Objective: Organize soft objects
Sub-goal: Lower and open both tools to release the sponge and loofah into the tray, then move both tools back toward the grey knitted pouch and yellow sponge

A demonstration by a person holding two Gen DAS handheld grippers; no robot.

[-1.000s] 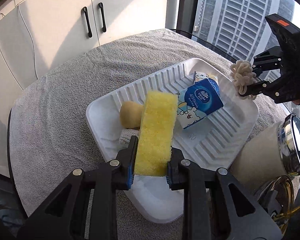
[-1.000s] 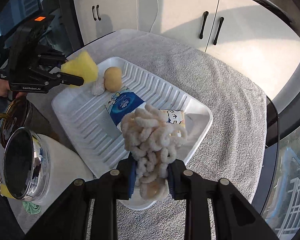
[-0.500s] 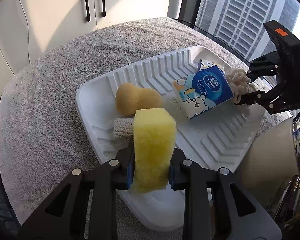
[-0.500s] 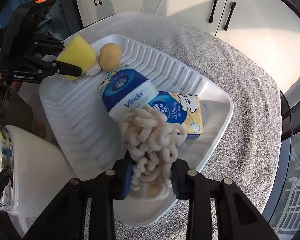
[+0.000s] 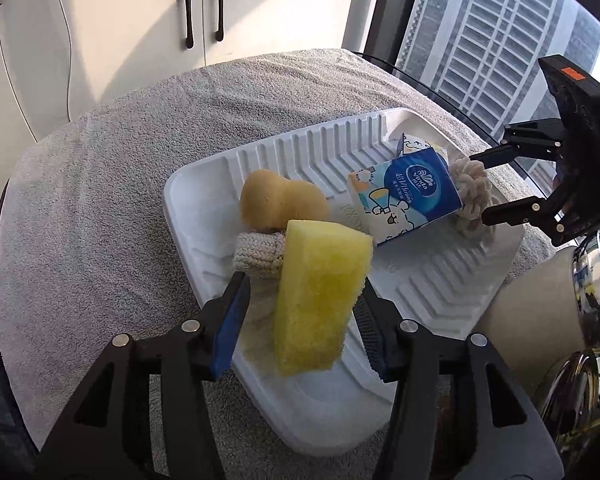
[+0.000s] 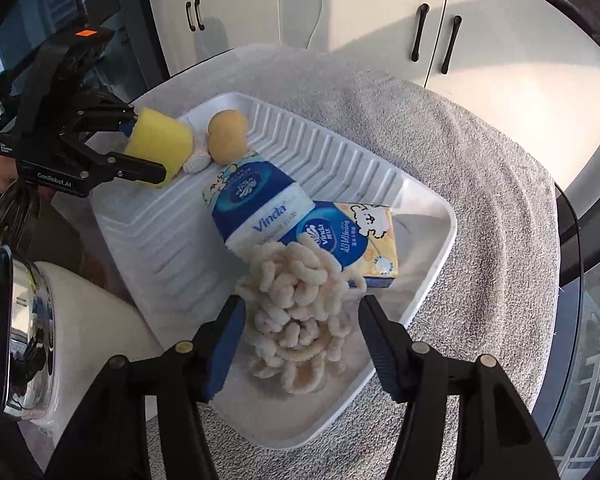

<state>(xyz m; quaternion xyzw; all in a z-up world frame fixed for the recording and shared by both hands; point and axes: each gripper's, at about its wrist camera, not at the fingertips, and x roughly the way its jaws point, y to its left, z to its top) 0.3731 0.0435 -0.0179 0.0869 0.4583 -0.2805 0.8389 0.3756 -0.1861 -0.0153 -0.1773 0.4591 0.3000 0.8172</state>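
Fingers (image 5: 236,312) of my left gripper (image 5: 302,316) stand spread in the left wrist view, with the yellow sponge (image 5: 320,296) lying loose between them on the white ridged tray (image 5: 440,292), released. At 12 o'clock from the sponge I see a tan rounded sponge (image 5: 280,200), and a knitted beige piece (image 5: 260,252) touches the yellow sponge at its 10 o'clock. A blue tissue pack (image 5: 408,196) lies at 2 o'clock, and it hides part of the cream loop scrubber (image 5: 472,196) behind it. My right gripper (image 5: 488,188) reaches in from 3 o'clock. A grey towel (image 5: 100,184) covers the round table, and a shiny metal pot (image 5: 592,292) crowds the 4 o'clock edge.

From the right wrist view, my right gripper (image 6: 300,320) is also spread, its pads apart from the cream loop scrubber (image 6: 300,312), which rests on the tray (image 6: 428,220) against the tissue packs (image 6: 312,232) at 12 o'clock. At 10 o'clock my left gripper (image 6: 140,152) flanks the yellow sponge (image 6: 160,144), beside the tan sponge (image 6: 228,140). White cabinets (image 6: 380,20) stand behind
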